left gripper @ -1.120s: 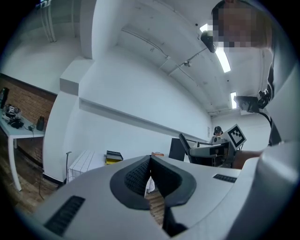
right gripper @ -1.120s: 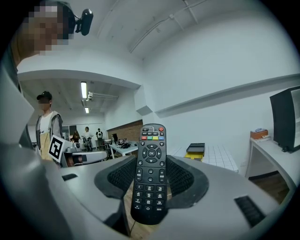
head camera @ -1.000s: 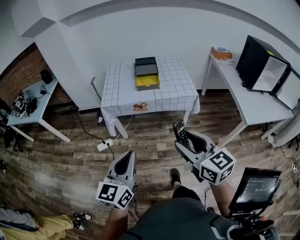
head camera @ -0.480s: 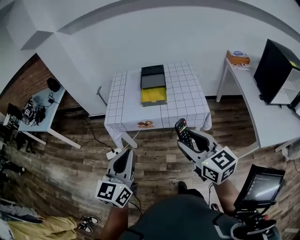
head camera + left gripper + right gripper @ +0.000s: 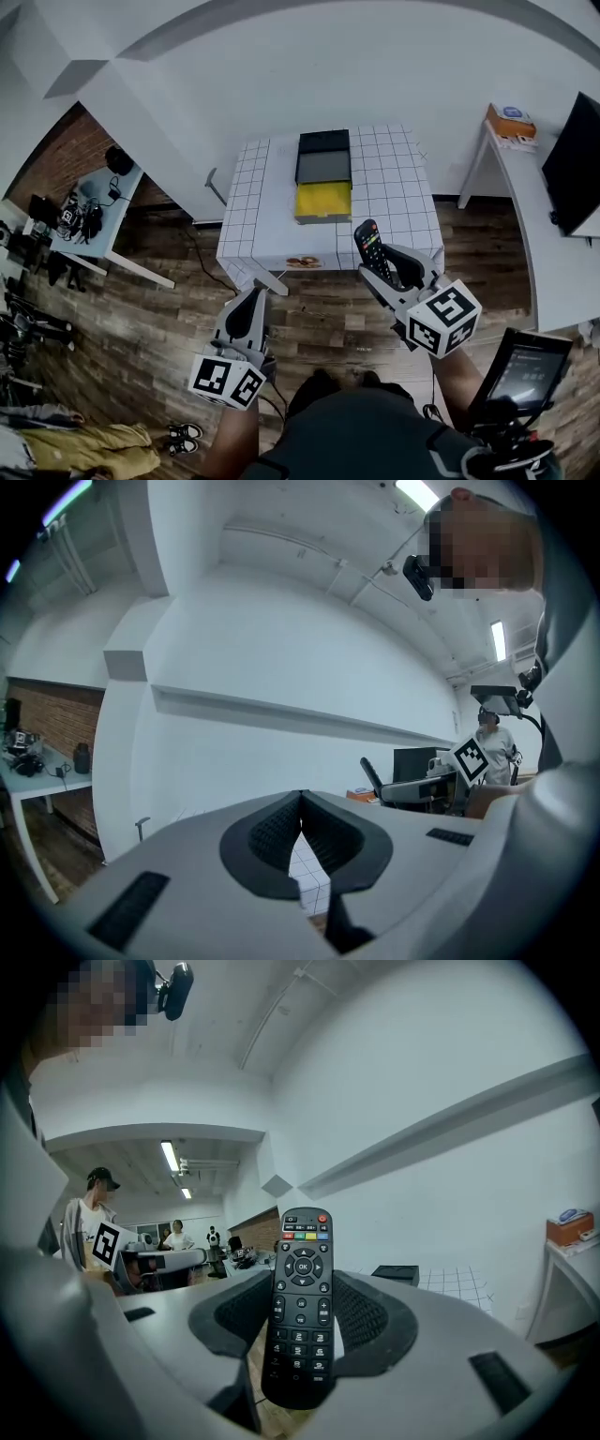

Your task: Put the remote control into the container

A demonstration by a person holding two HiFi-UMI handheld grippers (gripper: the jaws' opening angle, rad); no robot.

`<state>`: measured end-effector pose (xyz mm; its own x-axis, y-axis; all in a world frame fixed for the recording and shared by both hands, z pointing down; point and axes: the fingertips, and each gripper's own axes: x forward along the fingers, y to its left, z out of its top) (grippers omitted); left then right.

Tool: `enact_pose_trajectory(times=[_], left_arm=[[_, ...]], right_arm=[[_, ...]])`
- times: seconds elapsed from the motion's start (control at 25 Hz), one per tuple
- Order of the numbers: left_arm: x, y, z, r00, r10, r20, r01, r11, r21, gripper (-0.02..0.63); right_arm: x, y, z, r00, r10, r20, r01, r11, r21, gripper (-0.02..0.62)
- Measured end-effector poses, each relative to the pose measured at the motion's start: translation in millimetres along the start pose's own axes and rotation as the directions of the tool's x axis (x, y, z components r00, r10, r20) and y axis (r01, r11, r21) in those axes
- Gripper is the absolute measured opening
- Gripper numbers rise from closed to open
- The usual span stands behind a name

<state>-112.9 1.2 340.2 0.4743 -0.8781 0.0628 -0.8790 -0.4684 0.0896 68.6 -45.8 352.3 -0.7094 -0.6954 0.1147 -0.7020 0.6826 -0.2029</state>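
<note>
A black remote control [image 5: 370, 251] with coloured buttons stands upright in my right gripper [image 5: 380, 260], which is shut on its lower half; the right gripper view shows the remote [image 5: 302, 1302] pinched between the ribbed pads, held over the wooden floor just short of the table. The yellow container [image 5: 322, 201] lies on the checkered table [image 5: 394, 202], with a grey container [image 5: 323, 167] and a black container [image 5: 323, 142] behind it. My left gripper [image 5: 253, 302] hangs lower left over the floor, shut with nothing in it [image 5: 300, 829].
A small brown item [image 5: 302, 262] lies at the table's front edge. A white desk [image 5: 89, 211] with dark gear stands left. At the right are another white desk [image 5: 548, 267], an orange box [image 5: 511, 121] and a black monitor [image 5: 575, 169]. A screen on a stand [image 5: 525, 373] sits lower right.
The checkered table has come nearer and shifted right in the head view. Both grippers kept their pose, and the remote stays in the right one.
</note>
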Motion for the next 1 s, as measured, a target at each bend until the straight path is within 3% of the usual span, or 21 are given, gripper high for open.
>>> enact_pose_trajectory(times=[0.48, 0.72, 1.0], left_arm=[[91, 120, 11, 0.997, -0.064, 0.033, 0.065, 0.997, -0.029, 0.009], [134, 167, 8, 0.989, -0.144, 0.021, 0.145, 0.989, -0.030, 0.009], [184, 203, -12, 0.989, -0.140, -0.038, 0.137, 0.988, -0.073, 0.009]], right_arm=[[135, -42, 23, 0.996, -0.071, -0.045, 0.069, 0.997, -0.047, 0.212], [196, -66, 26, 0.988, -0.135, -0.068, 0.132, 0.990, -0.051, 0.212], [258, -112, 0, 0.971, -0.140, -0.192, 0.129, 0.989, -0.068, 0.212]])
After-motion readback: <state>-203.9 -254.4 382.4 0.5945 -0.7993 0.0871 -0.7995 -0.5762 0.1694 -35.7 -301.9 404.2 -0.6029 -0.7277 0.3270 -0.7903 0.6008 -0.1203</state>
